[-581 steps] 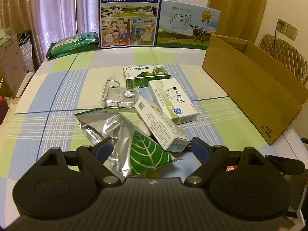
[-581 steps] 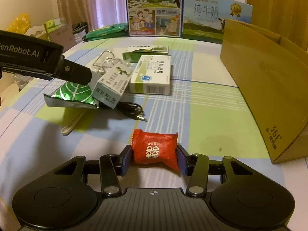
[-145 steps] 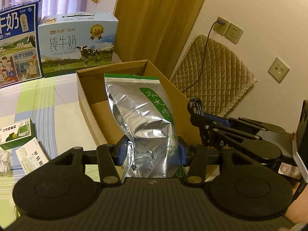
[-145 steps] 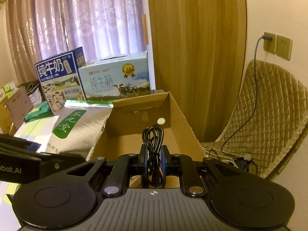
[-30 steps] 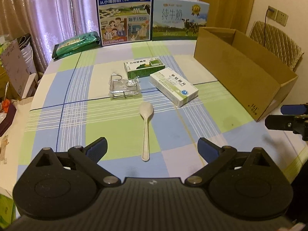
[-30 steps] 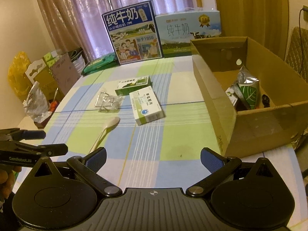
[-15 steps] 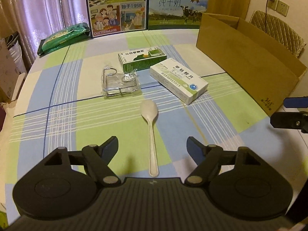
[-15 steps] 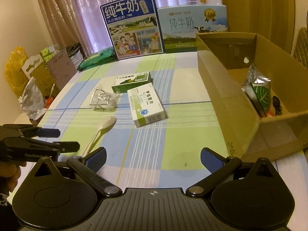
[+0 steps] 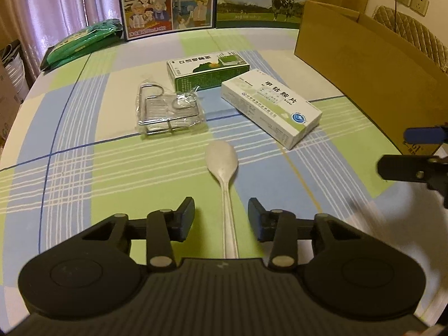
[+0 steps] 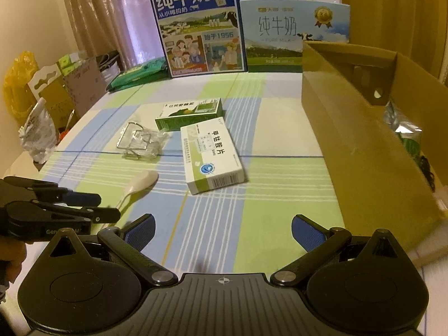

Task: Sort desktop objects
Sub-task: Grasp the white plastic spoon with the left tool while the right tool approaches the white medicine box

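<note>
Left gripper (image 9: pixel 221 218) jaws narrowed astride spoon (image 9: pixel 224 173).

Two medicine boxes (image 9: pixel 270 111), one spoon (image 9: pixel 224 173)

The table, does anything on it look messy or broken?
Nothing looks broken or spilled. The white medicine box lies crooked beside the straighter green box, and the spoon lies flat between the left gripper's open jaws.

The left gripper (image 9: pixel 221 217) is held low with its jaws parted and pointed toward twelve o'clock, while the right gripper (image 10: pixel 222 231) is held at about three o'clock of it, its jaws spread wide and nothing gripped between them.
</note>
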Action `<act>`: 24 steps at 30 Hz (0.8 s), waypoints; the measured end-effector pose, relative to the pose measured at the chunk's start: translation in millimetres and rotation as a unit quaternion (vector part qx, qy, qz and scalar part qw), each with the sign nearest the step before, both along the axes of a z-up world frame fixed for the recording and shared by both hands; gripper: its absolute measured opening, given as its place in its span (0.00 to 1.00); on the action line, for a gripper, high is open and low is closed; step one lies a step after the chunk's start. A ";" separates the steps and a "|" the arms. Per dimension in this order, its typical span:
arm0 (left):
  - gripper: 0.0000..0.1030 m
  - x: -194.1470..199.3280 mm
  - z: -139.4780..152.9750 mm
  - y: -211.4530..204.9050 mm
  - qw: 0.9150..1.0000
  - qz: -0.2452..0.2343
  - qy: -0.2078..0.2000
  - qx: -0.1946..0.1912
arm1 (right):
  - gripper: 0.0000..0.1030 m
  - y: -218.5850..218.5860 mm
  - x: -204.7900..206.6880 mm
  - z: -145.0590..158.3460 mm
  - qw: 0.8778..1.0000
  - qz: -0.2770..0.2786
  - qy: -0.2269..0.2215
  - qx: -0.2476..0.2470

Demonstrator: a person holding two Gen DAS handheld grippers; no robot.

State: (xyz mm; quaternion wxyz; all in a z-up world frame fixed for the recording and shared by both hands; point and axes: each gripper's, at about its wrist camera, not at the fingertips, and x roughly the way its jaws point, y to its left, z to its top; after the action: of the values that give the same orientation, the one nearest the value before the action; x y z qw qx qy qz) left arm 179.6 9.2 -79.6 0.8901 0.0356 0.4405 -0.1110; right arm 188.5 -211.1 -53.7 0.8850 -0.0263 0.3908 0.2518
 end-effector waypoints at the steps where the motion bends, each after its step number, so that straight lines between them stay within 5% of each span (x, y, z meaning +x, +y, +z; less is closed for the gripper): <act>1: 0.31 1.8 -1.3 -0.8 1.000 -0.001 -0.001 0.001 | 0.98 1.6 2.9 -1.2 1.000 0.001 -0.001 0.000; 13: 0.05 17.6 -11.2 -10.0 1.000 -0.011 0.011 -0.002 | 0.98 8.0 41.6 -19.6 1.000 -0.002 -0.011 -0.004; 24: 0.04 21.1 -7.0 -3.1 1.000 0.012 0.018 -0.021 | 0.98 21.4 66.9 -27.9 1.000 0.009 -0.025 -0.006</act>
State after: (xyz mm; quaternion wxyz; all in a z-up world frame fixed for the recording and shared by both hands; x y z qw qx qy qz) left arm 200.7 6.1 -86.6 0.8837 0.0095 0.4547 -0.1105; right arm 255.3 -189.7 -81.6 0.8919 -0.0414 0.3701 0.2565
